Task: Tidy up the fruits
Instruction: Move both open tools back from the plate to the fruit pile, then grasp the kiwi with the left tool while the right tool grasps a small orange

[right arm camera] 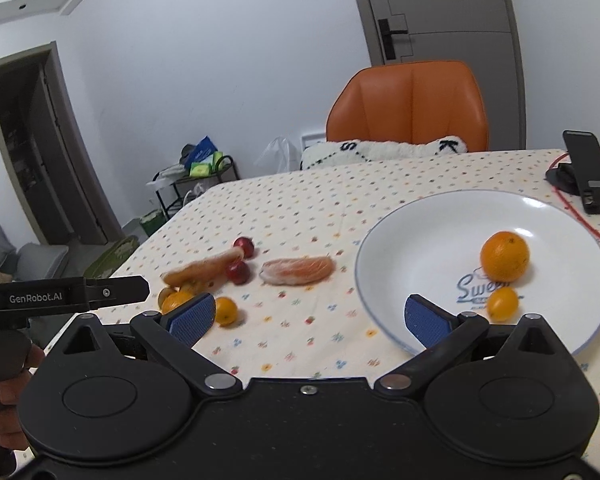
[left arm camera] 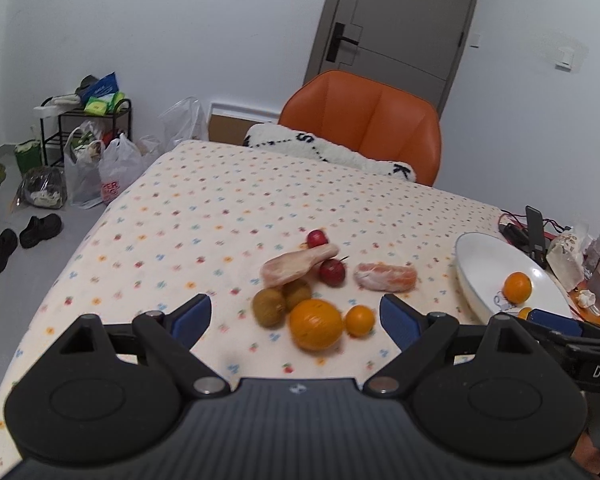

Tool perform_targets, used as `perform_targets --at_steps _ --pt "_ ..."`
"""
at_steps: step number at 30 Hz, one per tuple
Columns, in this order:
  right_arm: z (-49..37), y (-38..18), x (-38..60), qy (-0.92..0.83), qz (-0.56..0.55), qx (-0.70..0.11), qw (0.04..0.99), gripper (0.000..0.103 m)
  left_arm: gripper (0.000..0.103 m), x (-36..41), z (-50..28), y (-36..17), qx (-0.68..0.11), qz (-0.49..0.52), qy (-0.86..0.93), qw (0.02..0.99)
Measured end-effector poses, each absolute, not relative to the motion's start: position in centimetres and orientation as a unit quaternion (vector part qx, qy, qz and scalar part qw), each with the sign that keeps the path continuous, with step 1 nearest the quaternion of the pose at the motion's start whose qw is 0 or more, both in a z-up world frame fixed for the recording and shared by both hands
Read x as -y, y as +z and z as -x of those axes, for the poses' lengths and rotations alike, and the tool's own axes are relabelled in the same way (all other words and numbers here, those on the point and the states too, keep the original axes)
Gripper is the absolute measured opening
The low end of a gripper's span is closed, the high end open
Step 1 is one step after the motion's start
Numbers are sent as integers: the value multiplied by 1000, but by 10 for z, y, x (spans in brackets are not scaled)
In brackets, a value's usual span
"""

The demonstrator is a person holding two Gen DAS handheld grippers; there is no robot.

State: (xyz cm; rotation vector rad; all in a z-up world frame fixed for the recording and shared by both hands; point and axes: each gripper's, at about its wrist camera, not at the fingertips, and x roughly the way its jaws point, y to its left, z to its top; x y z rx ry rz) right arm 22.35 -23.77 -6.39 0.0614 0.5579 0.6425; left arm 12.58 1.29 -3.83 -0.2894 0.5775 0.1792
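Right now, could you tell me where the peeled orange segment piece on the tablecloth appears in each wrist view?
Left wrist view: the peeled orange piece lies right of centre, between the red fruits and the white plate.
Right wrist view: it lies centre-left, just left of the plate.
Shared landmark: the orange chair.

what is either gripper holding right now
Nothing: the left gripper and right gripper are both open and empty above the tablecloth.
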Motion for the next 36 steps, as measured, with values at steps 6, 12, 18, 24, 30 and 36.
perform_targets --at_steps 6,12,18,24,30,36 --pt "-219 -69 227 320 -23 -282 904 85 89 -25 -119 -47 -287 153 93 941" --pt "-217 -70 212 333 -17 -292 896 70 82 -33 -117 -54 -286 159 81 941" --pt "-221 -74 195 338 -9 -305 890 58 73 -37 -121 -58 -288 164 65 941" --pt "-228 -79 180 344 -8 -317 884 53 64 -40 -127 -60 -294 170 54 939" --pt "-235 -81 169 353 -6 -326 877 48 58 -44 -133 -61 -298 169 52 938" --pt "-240 -83 162 357 -6 -331 874 47 57 -50 -139 -60 -299 170 53 937"
